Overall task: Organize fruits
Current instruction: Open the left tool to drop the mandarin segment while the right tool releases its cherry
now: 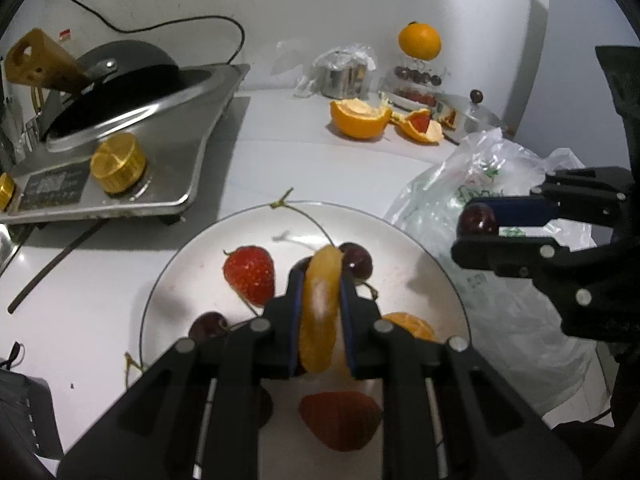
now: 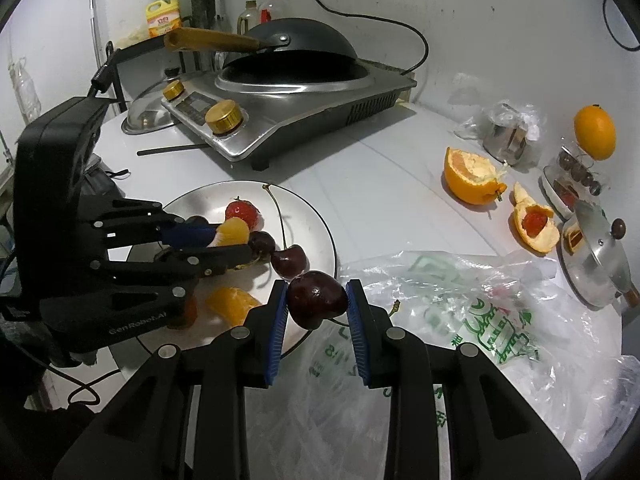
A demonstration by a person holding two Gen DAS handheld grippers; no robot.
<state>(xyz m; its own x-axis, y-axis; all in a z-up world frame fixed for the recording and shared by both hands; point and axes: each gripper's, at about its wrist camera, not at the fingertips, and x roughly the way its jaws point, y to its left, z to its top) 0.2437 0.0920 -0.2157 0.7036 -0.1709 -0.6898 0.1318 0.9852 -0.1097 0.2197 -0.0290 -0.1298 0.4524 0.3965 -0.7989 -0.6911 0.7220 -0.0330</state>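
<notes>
1. Surroundings: a steel induction cooker (image 2: 296, 120) with 2 brass knobs sits at the back of the white desk (image 1: 280, 152), carrying a black wok (image 2: 292, 44) with a wooden handle. A dark chopstick (image 1: 56, 270) lies on the desk in front of the cooker.
2. A crumpled clear plastic bag (image 2: 460, 304) with green print spreads just beside the plate, under the right gripper.
3. Far side: 2 orange peel halves (image 2: 468, 178), 1 cupping a red fruit piece; a whole orange (image 2: 595, 132) perched on a small stand; a steel pot lid (image 2: 596, 268) with a dark knob.
4. Container: a round white plate (image 1: 400, 256) with a thin dark rim holds 2 strawberries (image 1: 250, 274), several dark glossy cherries (image 2: 290, 262) with thin stems, and 1 loose orange segment (image 2: 232, 304).
5. Left gripper (image 1: 320, 276): jaws closed on a pale, matte orange wedge (image 1: 320, 312), held upright over the plate's middle.
6. Right gripper (image 2: 318, 290): jaws clamp a dark red held cherry (image 2: 318, 300) between ribbed blue pads, at the plate's edge, over the bag.
</notes>
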